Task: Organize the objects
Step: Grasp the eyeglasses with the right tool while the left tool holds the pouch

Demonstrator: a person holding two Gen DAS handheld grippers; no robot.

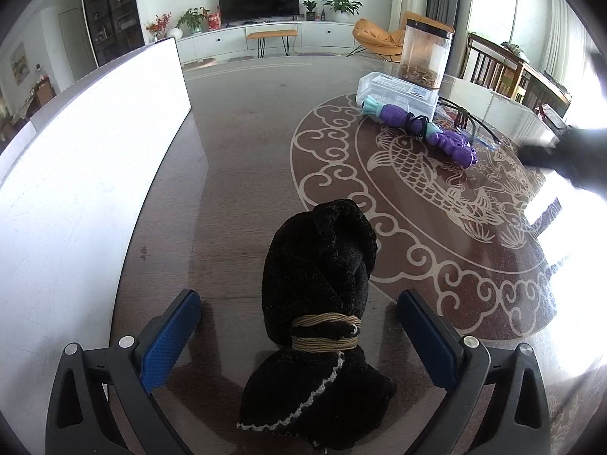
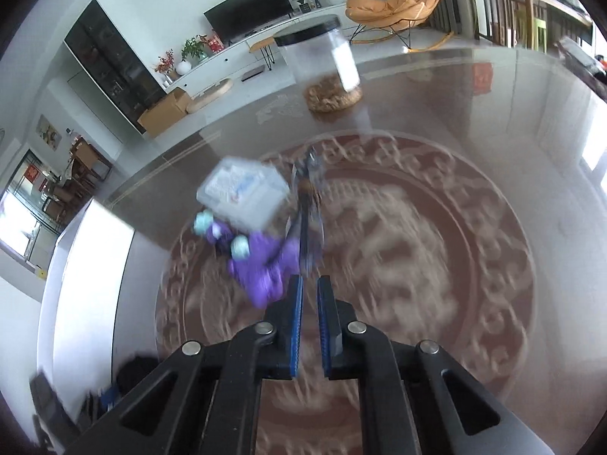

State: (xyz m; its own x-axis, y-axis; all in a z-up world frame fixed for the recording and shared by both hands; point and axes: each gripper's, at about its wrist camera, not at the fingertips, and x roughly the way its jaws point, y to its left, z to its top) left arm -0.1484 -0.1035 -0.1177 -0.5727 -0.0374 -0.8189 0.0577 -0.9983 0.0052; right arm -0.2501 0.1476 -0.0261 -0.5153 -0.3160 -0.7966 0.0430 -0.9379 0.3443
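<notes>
Straddling the soft, light black cloth bundle (image 1: 322,303) at six o'clock on the worktop (image 1: 246,144), the left hand-held gripper (image 1: 299,330) stands released; its cord-tied waist (image 1: 326,331) looks the surest grip, while the right hand-held gripper (image 2: 310,292) is clenched empty.

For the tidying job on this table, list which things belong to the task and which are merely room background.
Task things: black tied cloth bundle, purple and teal skipping rope, clear plastic box, clear jar with black lid.

Background: television, orange chair, potted plants.
</notes>
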